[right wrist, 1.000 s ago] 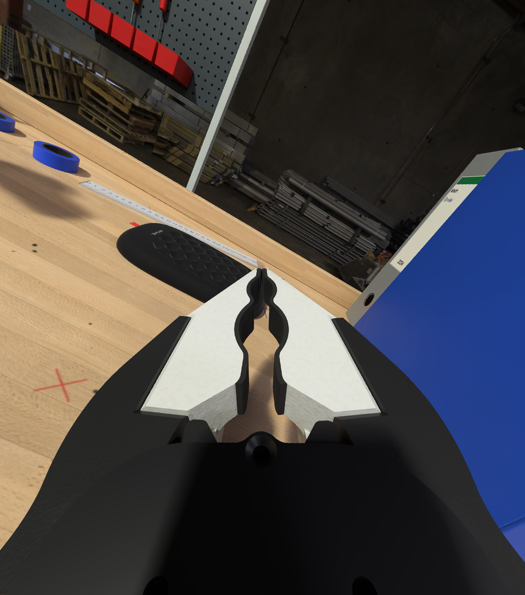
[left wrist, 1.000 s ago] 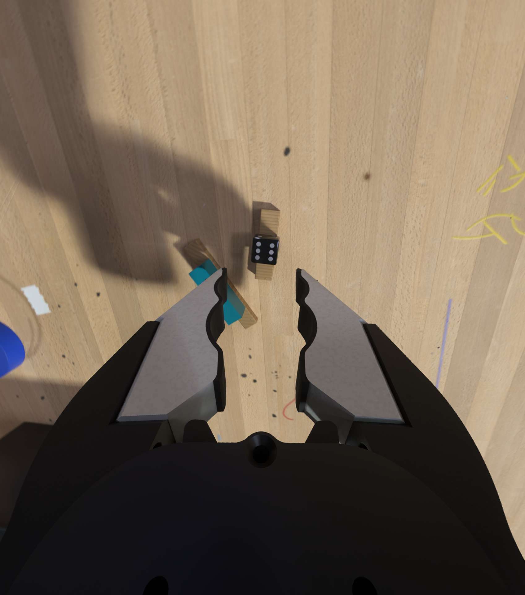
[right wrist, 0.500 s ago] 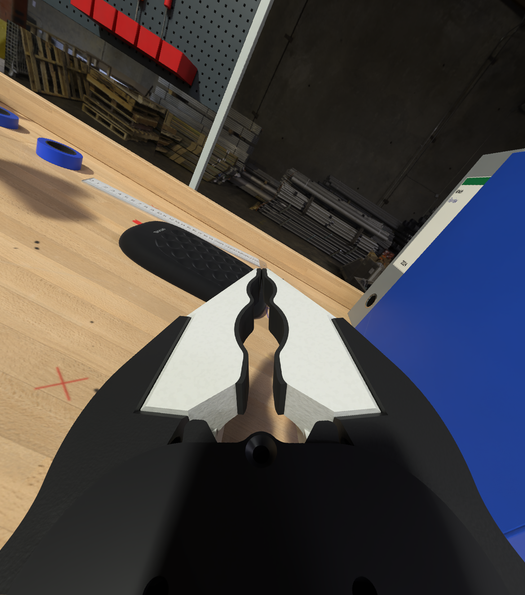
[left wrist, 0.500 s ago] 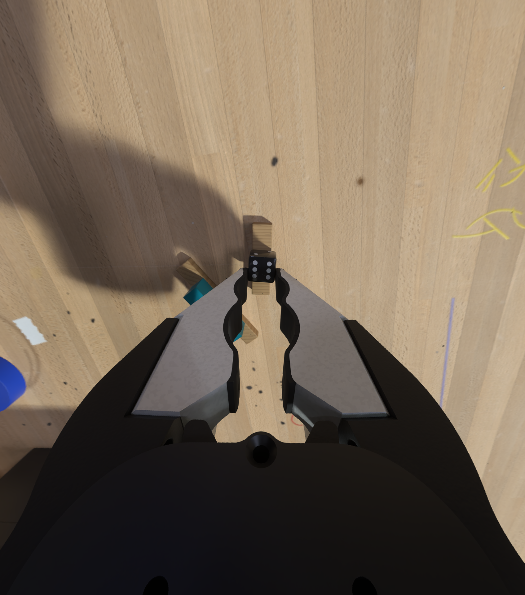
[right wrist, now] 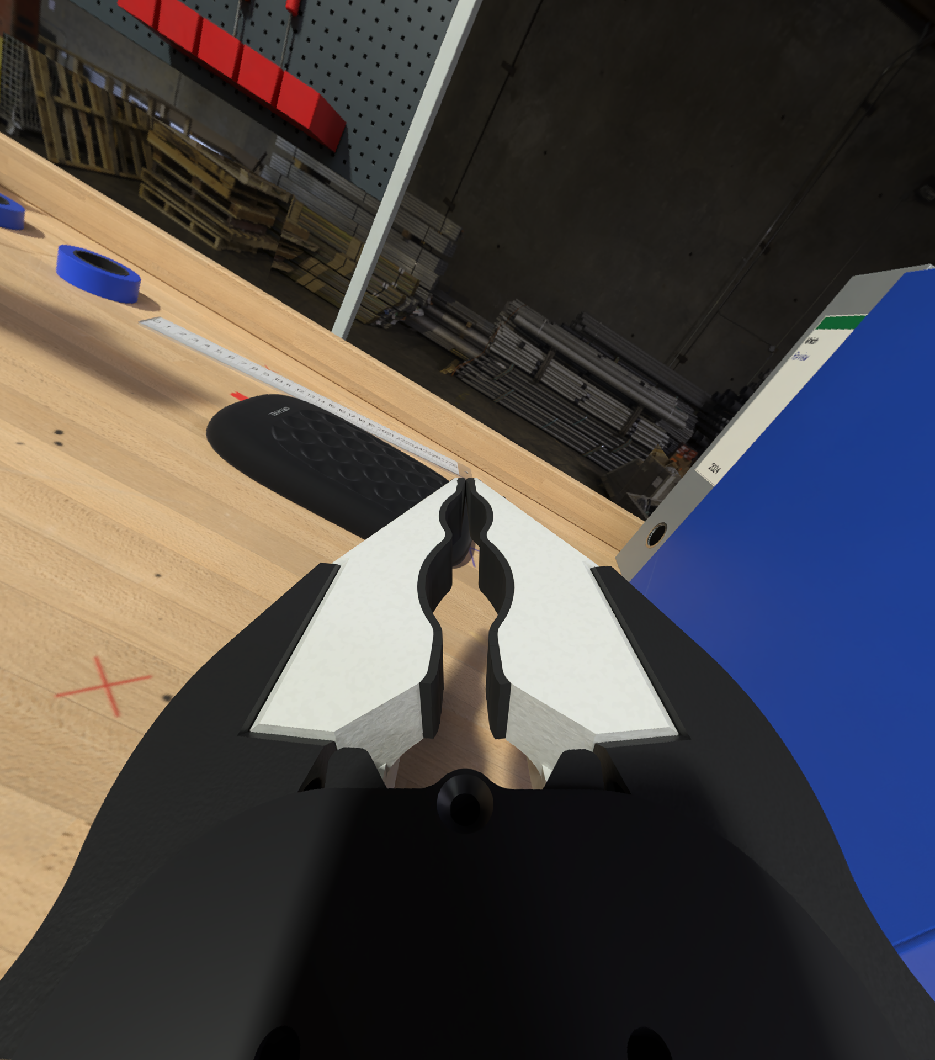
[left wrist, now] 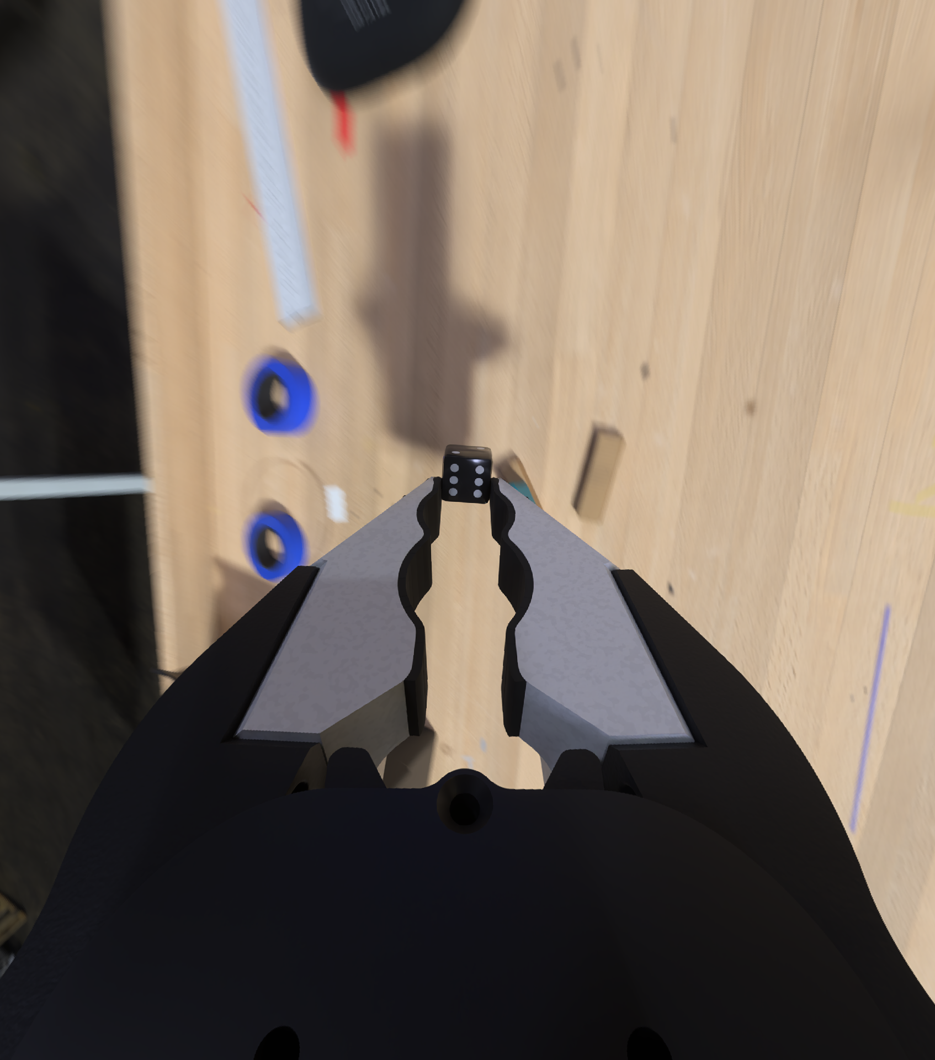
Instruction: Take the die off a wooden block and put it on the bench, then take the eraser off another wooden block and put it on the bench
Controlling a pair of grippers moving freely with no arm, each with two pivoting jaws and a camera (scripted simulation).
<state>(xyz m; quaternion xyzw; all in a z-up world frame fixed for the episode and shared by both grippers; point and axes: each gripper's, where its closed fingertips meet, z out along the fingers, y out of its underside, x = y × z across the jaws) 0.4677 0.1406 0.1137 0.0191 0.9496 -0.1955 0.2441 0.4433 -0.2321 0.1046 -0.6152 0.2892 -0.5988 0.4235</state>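
Observation:
My left gripper (left wrist: 466,492) is shut on the black die (left wrist: 466,475) with white pips and holds it above the bench. The bare wooden block (left wrist: 599,472) lies on the bench to the right of the fingertips. The second wooden block (left wrist: 518,471) with the teal eraser (left wrist: 522,489) on it shows as a sliver behind my right finger, mostly hidden. My right gripper (right wrist: 466,486) is shut and empty, low over the bench beside a blue binder (right wrist: 832,602). The blocks and die do not show in the right wrist view.
Two blue tape rolls (left wrist: 278,394) (left wrist: 273,545), a steel ruler (left wrist: 272,166) and a black wrist rest (left wrist: 373,40) lie near the bench's far edge (left wrist: 132,344). In the right wrist view the wrist rest (right wrist: 322,459) lies ahead, the ruler (right wrist: 293,378) behind it.
My left gripper closed on the die, lifted it off its wooden block and swung left toward the tape rolls and bench edge. My right gripper has barely moved.

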